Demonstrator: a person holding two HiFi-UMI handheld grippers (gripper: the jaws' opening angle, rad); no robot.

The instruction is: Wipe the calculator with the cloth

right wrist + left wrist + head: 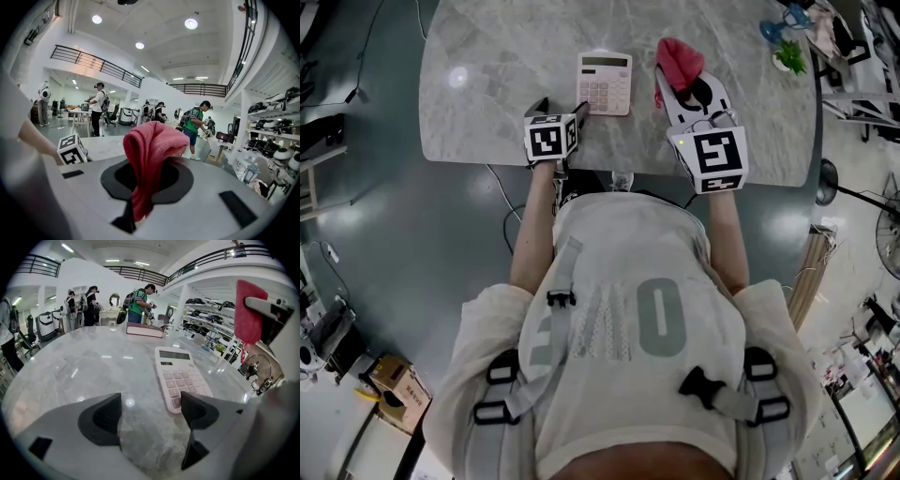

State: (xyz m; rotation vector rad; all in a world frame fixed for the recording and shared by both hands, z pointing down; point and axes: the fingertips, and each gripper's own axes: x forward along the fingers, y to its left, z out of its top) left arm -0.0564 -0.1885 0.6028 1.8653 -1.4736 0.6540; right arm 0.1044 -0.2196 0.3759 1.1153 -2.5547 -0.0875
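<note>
Left gripper (150, 414): fingers (101, 419) spread wide, only bare bench (70, 371) between them. Its right-hand finger sits at the near corner of the calculator (180, 376), possibly touching, hard to tell. Calculator lies flat on the bench just ahead. Right gripper (145, 176): fingers clamped on the pink cloth (152, 145), raised off the bench, right of the calculator.

Head view: overhead, steeply down on the table (487, 94). Left gripper view: low, near its surface, facing far; shares the calculator (180, 376) with head view. Right gripper view: angled upward, cloth (150, 159) close.
</note>
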